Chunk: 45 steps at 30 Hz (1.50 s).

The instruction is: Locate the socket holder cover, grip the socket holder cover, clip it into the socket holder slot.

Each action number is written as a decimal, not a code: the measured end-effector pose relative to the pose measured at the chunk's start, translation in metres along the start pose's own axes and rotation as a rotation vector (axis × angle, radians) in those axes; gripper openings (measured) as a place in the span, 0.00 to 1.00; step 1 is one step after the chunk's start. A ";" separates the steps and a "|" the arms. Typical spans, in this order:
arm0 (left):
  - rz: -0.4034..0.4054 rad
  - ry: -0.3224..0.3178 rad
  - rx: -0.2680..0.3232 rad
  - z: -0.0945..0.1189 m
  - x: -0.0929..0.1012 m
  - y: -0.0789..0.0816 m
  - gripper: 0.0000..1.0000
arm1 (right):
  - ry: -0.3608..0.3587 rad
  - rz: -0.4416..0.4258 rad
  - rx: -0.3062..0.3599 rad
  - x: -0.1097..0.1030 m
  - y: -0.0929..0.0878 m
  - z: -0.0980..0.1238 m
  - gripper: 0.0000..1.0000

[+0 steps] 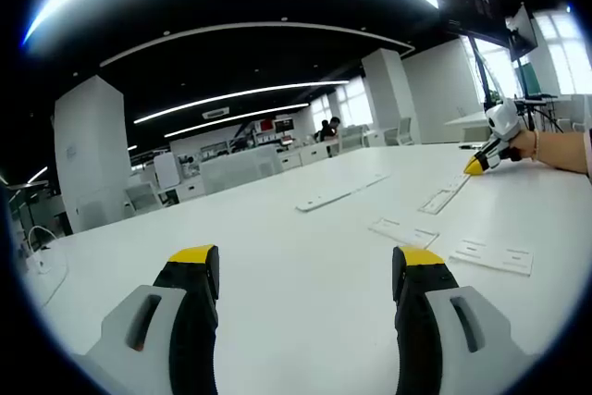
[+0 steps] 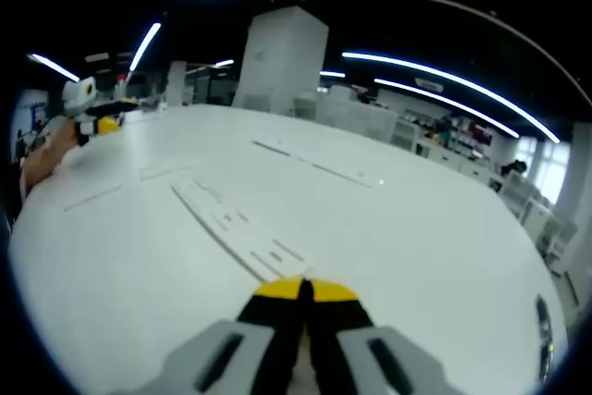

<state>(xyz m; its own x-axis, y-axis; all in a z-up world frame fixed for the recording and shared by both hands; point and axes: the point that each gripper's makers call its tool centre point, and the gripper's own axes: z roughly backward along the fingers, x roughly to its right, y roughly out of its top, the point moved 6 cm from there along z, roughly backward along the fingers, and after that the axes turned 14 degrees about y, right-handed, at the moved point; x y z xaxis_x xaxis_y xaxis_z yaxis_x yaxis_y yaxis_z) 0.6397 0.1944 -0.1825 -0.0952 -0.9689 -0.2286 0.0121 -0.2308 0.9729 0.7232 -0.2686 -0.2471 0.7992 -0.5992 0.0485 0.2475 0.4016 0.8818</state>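
Note:
My left gripper [image 1: 307,270] hovers low over the white table [image 1: 277,256], open, with nothing between its yellow-tipped jaws. Ahead of it lie two small flat white covers [image 1: 402,231] [image 1: 495,256] and a long white socket holder strip [image 1: 342,191]. A second long strip [image 1: 442,197] lies further right, and my right gripper [image 1: 476,166] touches down at its far end. In the right gripper view that gripper [image 2: 303,291] is shut, jaws pressed together at the near end of the slotted strip [image 2: 231,224]. I cannot tell whether it pinches the strip.
The person's hand [image 1: 555,150] holds the right gripper; the other hand [image 2: 46,150] holds the left gripper [image 2: 102,122]. More flat white pieces [image 2: 166,171] [image 2: 92,196] and a long strip [image 2: 324,168] lie on the table. Desks and a white pillar [image 2: 282,53] stand beyond.

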 end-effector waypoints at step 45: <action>-0.001 0.001 0.000 0.001 0.001 -0.001 0.75 | 0.058 -0.017 0.032 -0.006 0.002 -0.004 0.04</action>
<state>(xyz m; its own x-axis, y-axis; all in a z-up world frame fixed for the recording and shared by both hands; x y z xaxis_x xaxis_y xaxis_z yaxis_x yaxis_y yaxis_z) 0.6389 0.1941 -0.1833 -0.0938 -0.9688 -0.2294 0.0120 -0.2314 0.9728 0.7207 -0.2612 -0.2477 0.8253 -0.5647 0.0068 0.2446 0.3682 0.8970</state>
